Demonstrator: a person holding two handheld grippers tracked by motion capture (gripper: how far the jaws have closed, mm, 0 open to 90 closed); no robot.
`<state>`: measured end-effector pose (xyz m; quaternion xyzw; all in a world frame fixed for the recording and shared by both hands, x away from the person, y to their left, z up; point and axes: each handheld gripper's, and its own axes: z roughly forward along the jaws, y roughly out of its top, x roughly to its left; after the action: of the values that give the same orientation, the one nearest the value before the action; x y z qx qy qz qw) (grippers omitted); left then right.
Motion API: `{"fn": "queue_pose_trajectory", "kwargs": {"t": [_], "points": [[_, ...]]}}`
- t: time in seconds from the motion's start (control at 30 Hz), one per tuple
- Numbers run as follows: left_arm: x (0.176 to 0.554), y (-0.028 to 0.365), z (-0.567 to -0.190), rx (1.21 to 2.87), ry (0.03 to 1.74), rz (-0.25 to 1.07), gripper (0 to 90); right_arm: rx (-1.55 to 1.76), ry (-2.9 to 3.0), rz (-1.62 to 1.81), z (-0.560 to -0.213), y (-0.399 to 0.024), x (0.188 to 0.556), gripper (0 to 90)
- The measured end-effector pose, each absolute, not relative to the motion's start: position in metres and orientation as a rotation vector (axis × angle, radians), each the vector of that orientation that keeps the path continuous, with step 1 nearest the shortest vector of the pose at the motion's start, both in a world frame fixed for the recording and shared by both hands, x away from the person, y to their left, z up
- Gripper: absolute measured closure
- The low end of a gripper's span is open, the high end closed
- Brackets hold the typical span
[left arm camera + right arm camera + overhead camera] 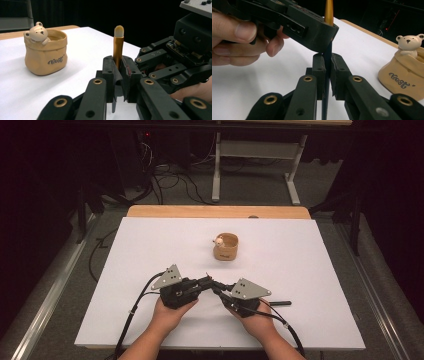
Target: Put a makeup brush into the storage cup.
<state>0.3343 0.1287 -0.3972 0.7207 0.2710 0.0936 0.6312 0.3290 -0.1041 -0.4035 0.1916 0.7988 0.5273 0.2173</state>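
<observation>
Both tools clench one makeup brush (118, 47): left tool (117, 75) on its gold ferrule, right tool (327, 75) on its dark handle. Uneven pulling could twist it loose, short of the far bear pot (226, 247).

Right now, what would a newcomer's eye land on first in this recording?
Near the table's front edge, the left claw and right claw meet, both shut on one upright makeup brush with a gold ferrule and pale tip. Beyond them, toward the far side of the white table, stands a tan sack-shaped pot with a small bear on its rim.
</observation>
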Motion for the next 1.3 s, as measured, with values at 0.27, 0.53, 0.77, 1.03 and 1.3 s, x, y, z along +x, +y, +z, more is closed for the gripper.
{"fn": "queue_pose_trajectory", "kwargs": {"t": [0.27,0.53,0.77,1.03,1.3], "points": [[0.334,0.130,-0.396,1.641,0.616,0.227,74.4,0.527,2.209,1.462,-0.403,-0.105,0.329,85.2],[0.333,0.131,-0.395,1.638,0.615,0.231,71.8,0.544,2.201,1.469,-0.402,-0.106,0.330,85.1],[0.333,0.133,-0.394,1.639,0.614,0.241,68.1,0.549,2.198,1.466,-0.401,-0.108,0.331,85.2],[0.334,0.135,-0.394,1.638,0.618,0.260,56.4,0.564,2.181,1.470,-0.399,-0.112,0.333,85.1],[0.336,0.137,-0.397,1.658,0.640,0.276,43.8,0.584,2.160,1.470,-0.396,-0.118,0.335,85.1]]}}
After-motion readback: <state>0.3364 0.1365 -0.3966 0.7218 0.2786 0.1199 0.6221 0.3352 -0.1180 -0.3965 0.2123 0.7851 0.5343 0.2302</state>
